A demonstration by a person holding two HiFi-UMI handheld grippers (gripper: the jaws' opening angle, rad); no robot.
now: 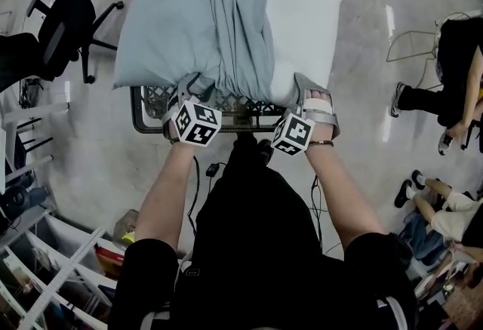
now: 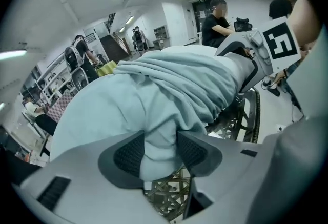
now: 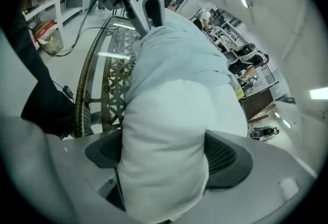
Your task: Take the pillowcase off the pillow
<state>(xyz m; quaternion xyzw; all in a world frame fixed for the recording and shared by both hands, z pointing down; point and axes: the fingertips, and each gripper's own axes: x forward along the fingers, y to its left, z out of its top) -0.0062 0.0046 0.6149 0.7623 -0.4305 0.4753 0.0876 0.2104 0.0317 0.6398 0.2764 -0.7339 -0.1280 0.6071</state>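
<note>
At the wire basket's (image 1: 147,103) near edge, left gripper (image 2: 160,152) gapes around bunched pillowcase (image 2: 169,89), right gripper (image 3: 164,156) stands wide around bare pillow (image 3: 169,115), ready to pull them apart

Pillowcase (image 1: 189,26): soft matt cloth, heavily creased. Pillow (image 1: 302,26): smooth white fabric. Underneath, a dark lattice crate (image 1: 151,103), metal by the look. Floor (image 1: 362,117) glossy, catching light. Tool pads (image 2: 128,154): rough, matt mesh.

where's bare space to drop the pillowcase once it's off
Bare floor right of the pillow, up to the people; a narrower strip between crate and office chair. The crate top is covered; left gripper and right gripper crowd its near edge.
</note>
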